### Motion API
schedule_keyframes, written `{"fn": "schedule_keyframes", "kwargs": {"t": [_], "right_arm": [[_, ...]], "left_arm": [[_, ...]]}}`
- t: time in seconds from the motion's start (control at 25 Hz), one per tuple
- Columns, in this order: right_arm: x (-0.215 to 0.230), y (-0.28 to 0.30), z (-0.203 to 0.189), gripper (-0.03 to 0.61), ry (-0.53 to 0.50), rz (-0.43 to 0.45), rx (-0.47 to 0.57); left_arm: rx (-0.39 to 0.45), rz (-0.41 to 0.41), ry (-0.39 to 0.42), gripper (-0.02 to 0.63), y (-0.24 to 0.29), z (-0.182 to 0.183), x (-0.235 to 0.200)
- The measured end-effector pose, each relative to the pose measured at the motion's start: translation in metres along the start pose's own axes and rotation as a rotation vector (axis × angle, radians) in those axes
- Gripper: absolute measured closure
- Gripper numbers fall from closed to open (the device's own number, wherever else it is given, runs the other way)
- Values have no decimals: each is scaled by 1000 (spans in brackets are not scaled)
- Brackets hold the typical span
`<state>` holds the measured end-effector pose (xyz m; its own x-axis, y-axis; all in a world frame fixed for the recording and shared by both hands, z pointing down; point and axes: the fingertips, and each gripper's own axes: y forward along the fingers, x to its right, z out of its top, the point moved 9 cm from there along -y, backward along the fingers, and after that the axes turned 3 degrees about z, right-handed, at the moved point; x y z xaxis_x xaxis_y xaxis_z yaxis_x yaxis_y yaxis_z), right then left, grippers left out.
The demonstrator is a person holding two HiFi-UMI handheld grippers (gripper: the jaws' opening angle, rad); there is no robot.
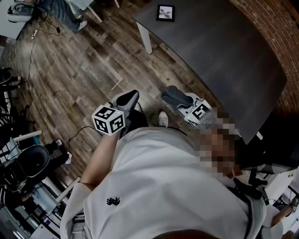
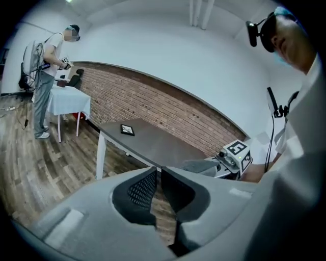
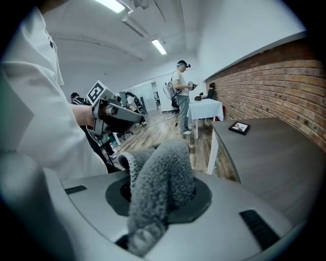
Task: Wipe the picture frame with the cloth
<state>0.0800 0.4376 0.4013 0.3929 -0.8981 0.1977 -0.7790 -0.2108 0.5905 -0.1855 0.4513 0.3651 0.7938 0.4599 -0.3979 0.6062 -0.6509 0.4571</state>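
Wood-plank floor [image 1: 70,65] fills my head view, with the dark table [image 1: 224,51] ahead and the picture frame [image 1: 165,12] flat at its far corner, well beyond my left claw [image 1: 128,99] and right claw [image 1: 174,94]. Through the left gripper view, that claw's jaws are pressed together on nothing, the frame far ahead, slightly left. Through the right gripper view, the jaws pinch the bunched grey cloth [image 3: 160,181], the frame far ahead to the right.

Small black frame [image 1: 165,12] lies flat, top centre of head view. Grey fuzzy cloth [image 3: 159,181], bunched, sits clamped in right gripper [image 3: 155,204], lower centre of its view.
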Motion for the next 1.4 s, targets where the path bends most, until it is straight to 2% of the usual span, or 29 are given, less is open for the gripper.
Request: {"fn": "schedule_keyframes", "kwargs": {"t": [0.16,0.28,0.52,0.72,0.88,1.16,1.4], "right_arm": [[50,18,22,486,32,-67,16],[92,37,45,486,70,-121,18],[184,75,130,486,158,-223,27],[222,91,171,486,227,-329,47],[255,90,172,486,253,-333,35],[331,59,163,486,240,-302,-3],[385,26,140,486,264,-276,-34]], "left_arm": [[-8,-41,-14,594,48,33,-47],[-23,-84,-10,566,90,65,-90],[-76,-145,-29,523,181,165,-186],[-140,-152,-17,500,248,214,-240],[-158,-98,-72,491,318,229,-260],[-210,71,-151,486,440,239,-279],[-258,204,-127,479,504,242,-290]]}}
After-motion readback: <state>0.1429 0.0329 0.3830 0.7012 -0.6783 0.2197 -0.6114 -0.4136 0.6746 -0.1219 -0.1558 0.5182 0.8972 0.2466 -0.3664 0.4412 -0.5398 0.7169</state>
